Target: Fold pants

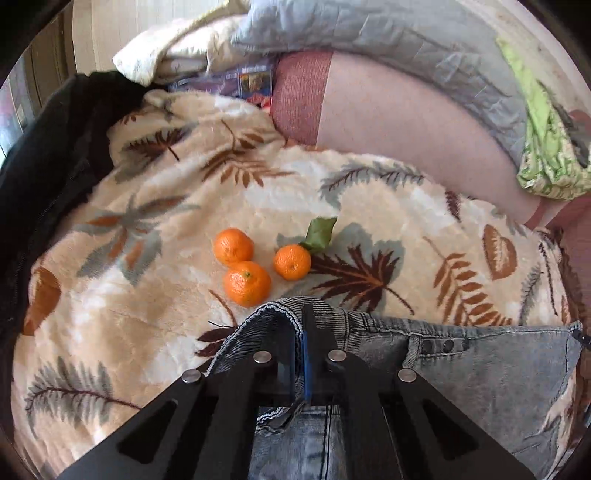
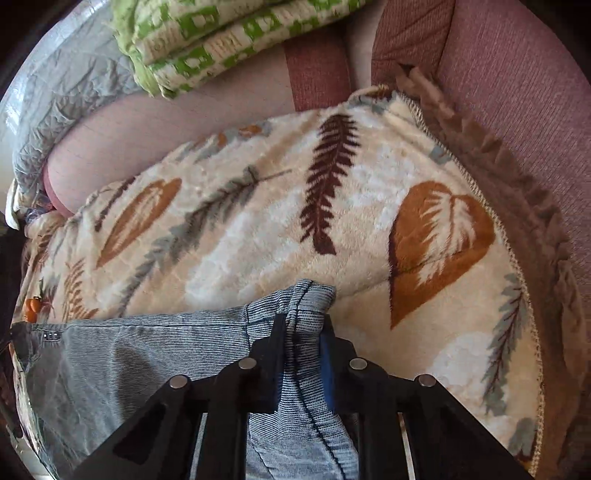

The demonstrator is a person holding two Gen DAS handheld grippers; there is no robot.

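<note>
Grey-blue denim pants [image 1: 480, 373] lie on a cream leaf-patterned blanket [image 1: 166, 295]. My left gripper [image 1: 301, 321] is shut on the left end of the pants' waistband, which bunches over its fingers. In the right wrist view my right gripper [image 2: 303, 321] is shut on the other end of the pants [image 2: 147, 350], with a fold of denim pinched between the fingers. The waistband stretches between the two grippers. The pant legs hang below both views and are hidden.
Three tangerines [image 1: 245, 282], one with a green leaf, lie on the blanket just beyond the left gripper. A black garment [image 1: 48, 166] lies at the left. A grey quilt [image 1: 369, 33], a green patterned cloth [image 2: 207, 40] and the pink sofa back [image 2: 509, 74] are behind.
</note>
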